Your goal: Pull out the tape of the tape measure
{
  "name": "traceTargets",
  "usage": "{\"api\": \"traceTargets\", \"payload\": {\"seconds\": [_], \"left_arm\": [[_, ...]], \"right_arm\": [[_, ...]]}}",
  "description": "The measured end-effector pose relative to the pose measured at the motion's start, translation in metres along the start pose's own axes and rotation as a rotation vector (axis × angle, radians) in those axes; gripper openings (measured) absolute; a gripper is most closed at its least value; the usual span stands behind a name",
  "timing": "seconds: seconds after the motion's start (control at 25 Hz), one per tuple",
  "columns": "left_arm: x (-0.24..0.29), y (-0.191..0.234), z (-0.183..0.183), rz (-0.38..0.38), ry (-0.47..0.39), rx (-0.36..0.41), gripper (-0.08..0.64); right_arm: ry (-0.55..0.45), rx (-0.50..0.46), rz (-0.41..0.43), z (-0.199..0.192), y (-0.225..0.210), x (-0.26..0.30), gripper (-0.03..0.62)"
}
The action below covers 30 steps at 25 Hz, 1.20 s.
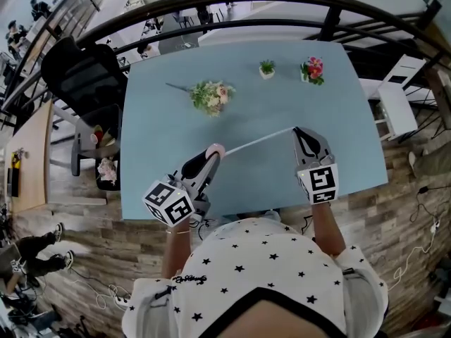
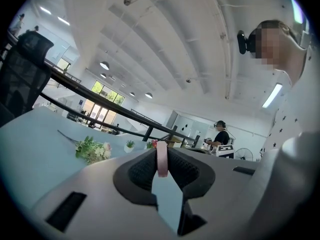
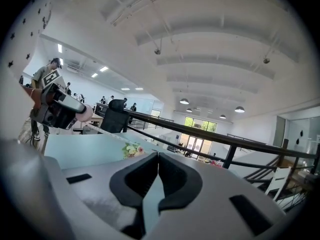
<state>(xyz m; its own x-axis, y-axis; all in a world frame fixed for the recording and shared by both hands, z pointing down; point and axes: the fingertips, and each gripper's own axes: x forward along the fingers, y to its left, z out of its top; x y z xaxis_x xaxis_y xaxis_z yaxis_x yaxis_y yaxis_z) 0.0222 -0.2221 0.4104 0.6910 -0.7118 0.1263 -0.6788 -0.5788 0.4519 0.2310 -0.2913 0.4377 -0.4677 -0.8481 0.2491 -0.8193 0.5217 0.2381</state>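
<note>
My left gripper is shut on a small pink tape measure, held low over the light blue table. In the left gripper view the pink case sits edge-on between the black pads. A thin white tape runs from the case up and right to my right gripper. That gripper's jaws are pressed together on the tape's end. In the right gripper view the pads meet with no gap, and the left gripper with the pink case shows at far left.
A bouquet lies on the table beyond the tape. A small green potted plant and a pot of pink flowers stand near the far edge. A black office chair is left of the table, and a dark railing curves behind.
</note>
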Motion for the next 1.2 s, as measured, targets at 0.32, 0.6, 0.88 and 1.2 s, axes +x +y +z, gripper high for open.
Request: {"api": "traceTargets", "payload": {"seconds": [0.32,0.6,0.88,1.2], "left_arm": [[-0.005,0.006,0.005,0.022,-0.013,0.015,0.089],[-0.007,0.010,0.006,0.030,-0.022,0.027,0.089],[-0.008,0.012,0.009,0.048,-0.033,0.033,0.089],[-0.009,0.016,0.007,0.064,-0.036,0.024,0.089]], "right_arm": [[-0.005,-0.026,-0.056,0.006,-0.018,-0.007,0.003],[-0.041,-0.039,-0.080,0.019,-0.021,-0.015,0.003],[-0.094,-0.044,-0.083,0.036,-0.020,-0.020,0.003],[-0.081,-0.028,-0.066,0.030,-0.015,-0.020,0.003]]}}
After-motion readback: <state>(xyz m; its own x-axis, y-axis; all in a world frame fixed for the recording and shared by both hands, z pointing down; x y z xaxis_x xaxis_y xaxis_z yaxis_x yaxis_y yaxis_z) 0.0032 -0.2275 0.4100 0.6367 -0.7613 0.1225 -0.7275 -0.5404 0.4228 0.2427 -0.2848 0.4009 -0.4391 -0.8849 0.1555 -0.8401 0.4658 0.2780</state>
